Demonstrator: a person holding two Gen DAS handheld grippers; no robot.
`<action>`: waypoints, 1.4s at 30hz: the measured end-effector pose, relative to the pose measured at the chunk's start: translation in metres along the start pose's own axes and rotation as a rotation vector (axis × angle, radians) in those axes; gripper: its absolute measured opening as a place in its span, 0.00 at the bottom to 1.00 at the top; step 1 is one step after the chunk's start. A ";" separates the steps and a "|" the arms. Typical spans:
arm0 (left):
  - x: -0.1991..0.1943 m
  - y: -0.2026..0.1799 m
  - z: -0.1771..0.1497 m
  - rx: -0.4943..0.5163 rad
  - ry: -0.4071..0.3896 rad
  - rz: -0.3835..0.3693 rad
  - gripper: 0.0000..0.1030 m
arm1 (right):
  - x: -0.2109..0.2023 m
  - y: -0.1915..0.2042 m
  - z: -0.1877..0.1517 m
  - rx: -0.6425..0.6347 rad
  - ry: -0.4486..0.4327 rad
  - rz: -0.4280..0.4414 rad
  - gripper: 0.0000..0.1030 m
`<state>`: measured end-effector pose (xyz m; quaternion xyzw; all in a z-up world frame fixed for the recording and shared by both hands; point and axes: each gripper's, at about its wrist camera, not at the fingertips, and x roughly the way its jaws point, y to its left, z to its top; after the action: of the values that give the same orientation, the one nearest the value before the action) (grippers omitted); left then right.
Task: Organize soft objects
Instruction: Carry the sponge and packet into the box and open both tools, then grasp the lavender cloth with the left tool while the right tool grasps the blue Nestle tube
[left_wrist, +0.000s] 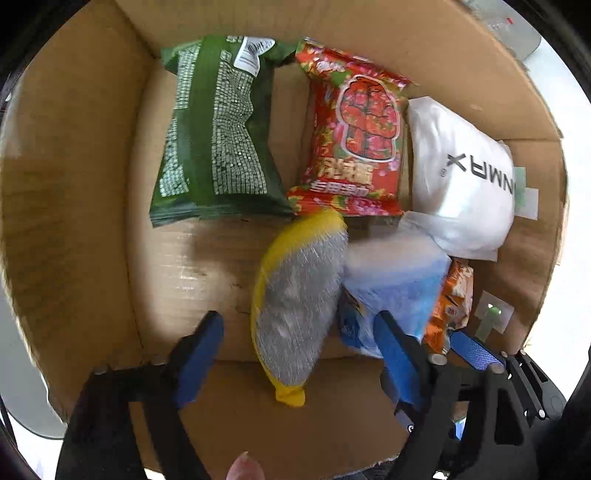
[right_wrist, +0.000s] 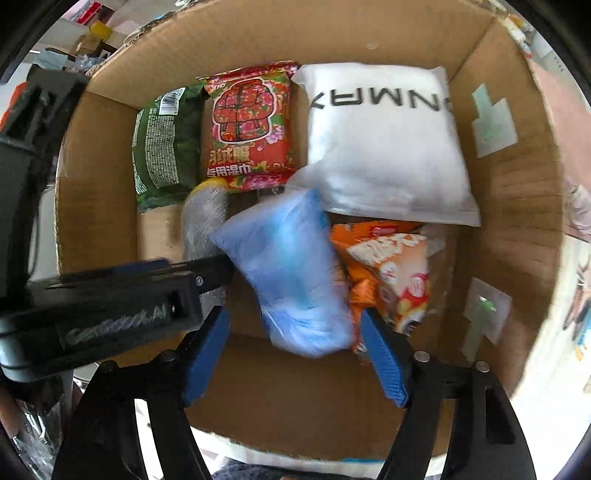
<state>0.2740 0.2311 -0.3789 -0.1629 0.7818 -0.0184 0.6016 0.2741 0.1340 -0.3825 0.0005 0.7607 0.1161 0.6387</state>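
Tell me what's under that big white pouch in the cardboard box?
The white plastic pouch overlaps an orange snack packet and the top of a soft blue bag. Whatever lies beneath its middle is covered.

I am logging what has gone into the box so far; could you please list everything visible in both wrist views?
cardboard box: 1, brown, open-topped, holds all the packets
green packet: 1, green with white print, far left of the back row
red floral packet: 1, red, back row, right of the green one
white pouch: 1, white with black letters, back right
grey sponge in yellow net: 1, grey and yellow, front, between the left jaws
blue packet: 1, pale blue, blurred, front, between the right jaws
orange packet: 1, orange and white, front right, under the white pouch's edge
left gripper: 1, black with blue pads, jaws open
right gripper: 1, black with blue pads, jaws open
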 end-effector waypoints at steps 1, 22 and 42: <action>-0.003 -0.002 -0.003 0.001 -0.001 -0.007 0.81 | -0.002 0.000 -0.002 -0.005 0.002 -0.005 0.74; -0.132 -0.011 -0.103 0.028 -0.404 0.146 0.81 | -0.110 -0.025 -0.067 -0.068 -0.220 -0.134 0.85; -0.178 -0.044 -0.155 0.039 -0.588 0.222 1.00 | -0.195 -0.034 -0.126 -0.090 -0.388 -0.107 1.00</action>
<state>0.1773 0.2134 -0.1598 -0.0634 0.5868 0.0801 0.8033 0.1928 0.0502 -0.1792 -0.0460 0.6164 0.1137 0.7778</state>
